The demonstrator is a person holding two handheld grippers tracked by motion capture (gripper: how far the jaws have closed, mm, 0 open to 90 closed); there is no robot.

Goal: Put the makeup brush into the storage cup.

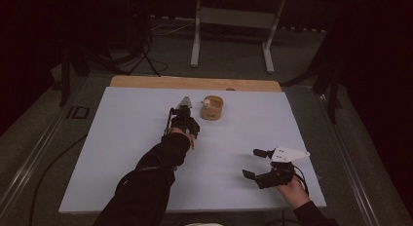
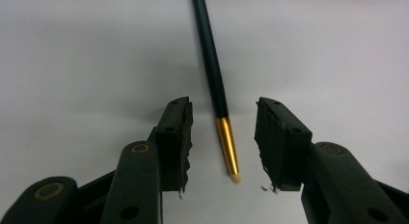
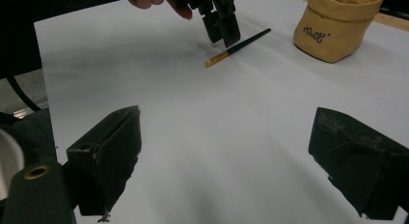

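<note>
In the left gripper view, a slim brush (image 2: 219, 96) lies on the pale worktop (image 2: 82, 55), its black handle running from the top centre of the frame down to a gold ferrule and a small pale tip at lower centre. The left tongs (image 2: 223, 137) stand to either side of the ferrule end, one jaw at lower left and one at lower right, with a clear gap between each pad and the brush. They are released, not yet pressing on it.

In the right gripper view, the brush (image 3: 237, 48) sits in the upper middle of the frame, with the left tongs (image 3: 221, 27) poised right over its handle. A tan fabric pouch (image 3: 337, 26) stands in the upper right, apart from the brush.

In the high view, the left tongs (image 1: 184, 120) are at centre frame, just left of the pouch (image 1: 212, 108). The right tongs (image 1: 254, 162) rest at lower right, well apart from the brush. Their jaws gape wide with nothing between them.
</note>
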